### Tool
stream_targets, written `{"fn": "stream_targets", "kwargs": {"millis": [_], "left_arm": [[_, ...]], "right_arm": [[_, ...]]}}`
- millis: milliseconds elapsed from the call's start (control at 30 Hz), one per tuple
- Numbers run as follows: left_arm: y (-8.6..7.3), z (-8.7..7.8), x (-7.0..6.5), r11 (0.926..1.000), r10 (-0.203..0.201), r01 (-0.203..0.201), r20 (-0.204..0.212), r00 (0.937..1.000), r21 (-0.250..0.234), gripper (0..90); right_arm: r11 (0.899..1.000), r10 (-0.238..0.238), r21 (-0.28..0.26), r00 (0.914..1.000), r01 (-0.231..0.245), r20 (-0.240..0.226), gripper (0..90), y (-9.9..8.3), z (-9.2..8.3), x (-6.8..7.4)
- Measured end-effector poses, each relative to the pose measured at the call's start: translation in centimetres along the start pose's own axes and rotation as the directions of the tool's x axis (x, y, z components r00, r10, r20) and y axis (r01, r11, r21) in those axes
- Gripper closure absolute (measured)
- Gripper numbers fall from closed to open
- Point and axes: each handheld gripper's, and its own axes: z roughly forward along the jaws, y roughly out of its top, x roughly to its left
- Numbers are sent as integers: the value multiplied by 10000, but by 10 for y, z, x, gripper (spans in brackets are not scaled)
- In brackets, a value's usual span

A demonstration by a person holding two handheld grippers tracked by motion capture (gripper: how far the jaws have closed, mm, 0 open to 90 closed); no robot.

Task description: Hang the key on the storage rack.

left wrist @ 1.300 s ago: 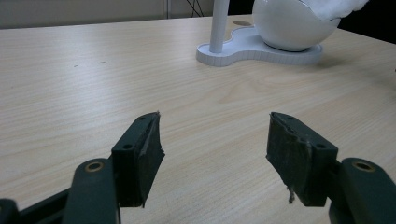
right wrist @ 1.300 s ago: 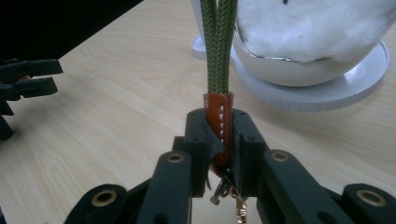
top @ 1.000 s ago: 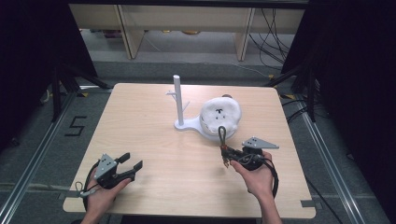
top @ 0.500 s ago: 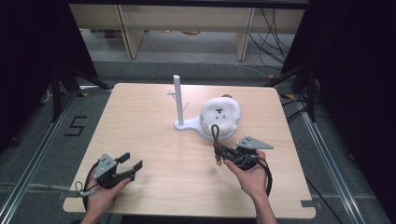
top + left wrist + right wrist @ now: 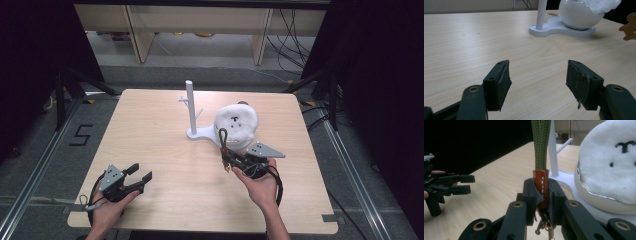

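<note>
My right gripper [image 5: 226, 161] fingers clamp keychain [image 5: 541, 185] by its leather tab | green loop [image 5: 222, 136] upright, near stand [image 5: 191, 109] | white bowl [image 5: 576, 18] holds plush [image 5: 237, 122] | left gripper [image 5: 142, 176] fingers wide open, empty, over surface [image 5: 165, 145]

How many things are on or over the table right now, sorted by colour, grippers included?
White: 2, the white post stand and the white fluffy round plush with a face.
Green and brown: 1, the green woven strap with brown leather tab, clamped in the right gripper.
Black: 2, the right gripper and the open left gripper.
Total: 5.
</note>
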Motion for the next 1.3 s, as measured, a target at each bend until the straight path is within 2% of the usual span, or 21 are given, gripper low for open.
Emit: {"fn": "stream_targets", "kwargs": {"millis": [133,167,200,233,267,300,367,400,433,467,567,667,700,767,800,833,867,900,1000,1200,1300], "left_arm": [[12,-1,-5,9987,-251,265,320,9992,-444,347],[17,-2,-7,9975,-473,501,561,9973,-500,347],[22,-2,-9,9955,-671,727,894,9937,-602,352],[28,-2,-12,9939,-773,859,1181,9900,-695,359],[28,-2,-12,9939,-773,859,1181,9900,-695,366],[40,0,-18,9914,-691,866,1692,9832,-985,376],[54,2,-24,9900,-614,862,2083,9761,-1120,398],[54,2,-24,9900,-614,862,2083,9761,-1120,410],[67,7,-28,9885,-551,896,2613,9637,-1220,423],[75,12,-31,9882,-479,875,2892,9561,-1256,429],[89,23,-38,9885,-507,966,3459,9369,-1165,460],[102,36,-45,9875,-590,1114,3940,9172,-1114,492],[105,40,-47,9864,-619,1180,4069,9114,-1144,509],[110,47,-52,9860,-711,1285,4290,9005,-1063,527],[112,50,-54,9866,-666,1244,4363,8973,-1054,533],[114,53,-56,9868,-606,1207,4443,8938,-1081,539],[116,55,-58,9880,-535,1123,4472,8928,-1060,548],[118,57,-60,9882,-463,1075,4565,8885,-1090,558],[121,65,-62,9906,-463,1006,4631,8851,-931,605],[124,75,-65,9924,-593,1041,4898,8698,-648,692],[124,78,-66,9933,-711,1070,4986,8639,-437,697]], "right_arm": [[9999,53,-116,9999,-54,-100,793,1,4,3],[9998,-42,-200,9999,39,-158,794,2,6,4],[9995,221,-208,9997,-224,-129,793,2,7,6],[9999,55,-119,9999,-56,-92,793,3,7,6],[9999,55,-119,9999,-56,-92,793,3,7,6],[9994,-288,-179,9994,284,-193,793,4,12,7],[9997,-134,-204,9995,128,-293,793,4,16,11],[9998,-74,-198,9992,66,-404,793,5,18,12],[9994,-263,-259,9983,250,-529,793,6,22,14],[9995,-283,-129,9981,277,-553,793,7,23,16],[9997,-230,-133,9975,222,-668,793,9,29,23],[9984,-484,-333,9957,459,-786,793,10,35,26],[9997,-215,-143,9958,203,-885,793,10,36,29],[9992,-353,-208,9944,334,-999,793,10,39,31],[9994,-334,-106,9949,325,-955,793,10,40,33],[9980,-612,-231,9926,591,-1047,793,10,42,31],[9985,-532,-165,9930,517,-1055,793,10,43,32],[9985,-500,-294,9923,469,-1137,793,9,44,33],[9971,-693,-388,9921,655,-1048,793,9,45,33],[9993,-333,-221,9931,310,-1122,793,8,44,38],[9979,-602,-300,9914,571,-1159,793,9,45,37]]}}
